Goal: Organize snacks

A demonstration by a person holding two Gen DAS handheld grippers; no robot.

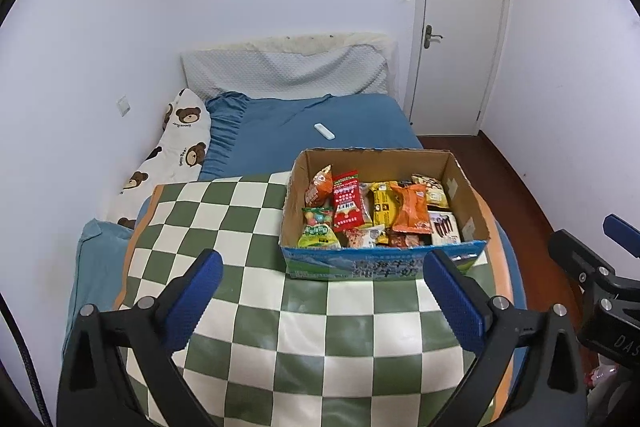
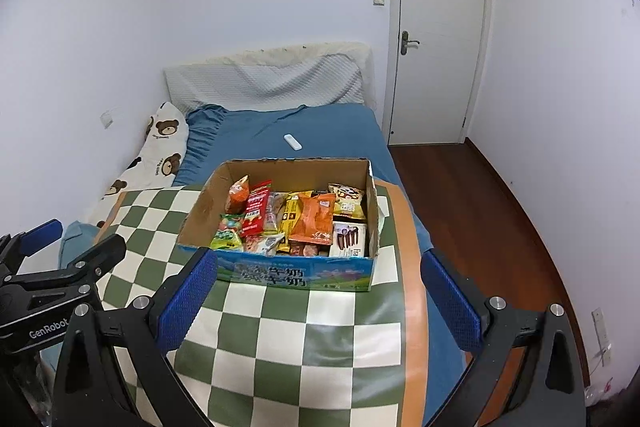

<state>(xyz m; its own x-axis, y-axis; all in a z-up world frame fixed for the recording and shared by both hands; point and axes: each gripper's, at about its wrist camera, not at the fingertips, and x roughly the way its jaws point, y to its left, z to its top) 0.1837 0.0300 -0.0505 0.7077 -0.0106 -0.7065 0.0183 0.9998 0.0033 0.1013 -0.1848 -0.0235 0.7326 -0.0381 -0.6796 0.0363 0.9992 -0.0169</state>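
Both my left gripper (image 1: pixel 322 301) and right gripper (image 2: pixel 318 301) hang with jaws wide apart and empty; the snack box (image 1: pixel 384 263) sits just ahead on the checkered mat (image 1: pixel 256 239); I should descend squarely over one packet (image 1: pixel 350 205), pinching its edge.

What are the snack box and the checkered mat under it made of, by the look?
Snack box: corrugated cardboard, brown inside, printed blue outside, ragged torn rim. Checkered mat: probably a smooth vinyl or coated sheet; it shows a faint sheen and lies flat.
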